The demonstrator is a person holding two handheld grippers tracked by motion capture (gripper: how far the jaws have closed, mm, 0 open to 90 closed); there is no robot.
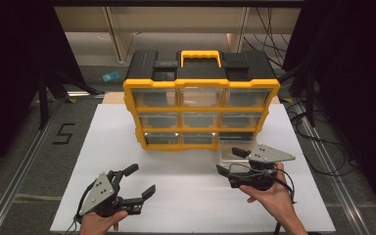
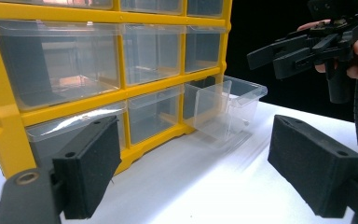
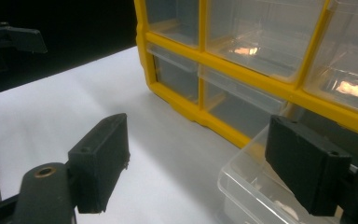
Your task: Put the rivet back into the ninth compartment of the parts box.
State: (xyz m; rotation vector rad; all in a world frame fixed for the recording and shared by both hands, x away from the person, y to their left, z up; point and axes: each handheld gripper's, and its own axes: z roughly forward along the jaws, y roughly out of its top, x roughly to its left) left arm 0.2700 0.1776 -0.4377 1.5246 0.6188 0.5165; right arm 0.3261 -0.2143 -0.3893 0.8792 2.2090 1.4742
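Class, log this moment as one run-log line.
organizer: upright on table | bottom-right drawer: pulled out | left gripper: open, empty | right gripper: open, by drawer

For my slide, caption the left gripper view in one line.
Open left gripper faces a yellow drawer cabinet whose clear bottom drawer is pulled out, with the right gripper poised beyond it.

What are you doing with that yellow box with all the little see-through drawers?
A person holds a hand-held gripper in each hand in front of a yellow drawer cabinet on a white table. The bottom right clear drawer is pulled out. The right hand-held gripper is beside that drawer with its jaws open, holding nothing. The left hand-held gripper waits open over the table, away from the cabinet.
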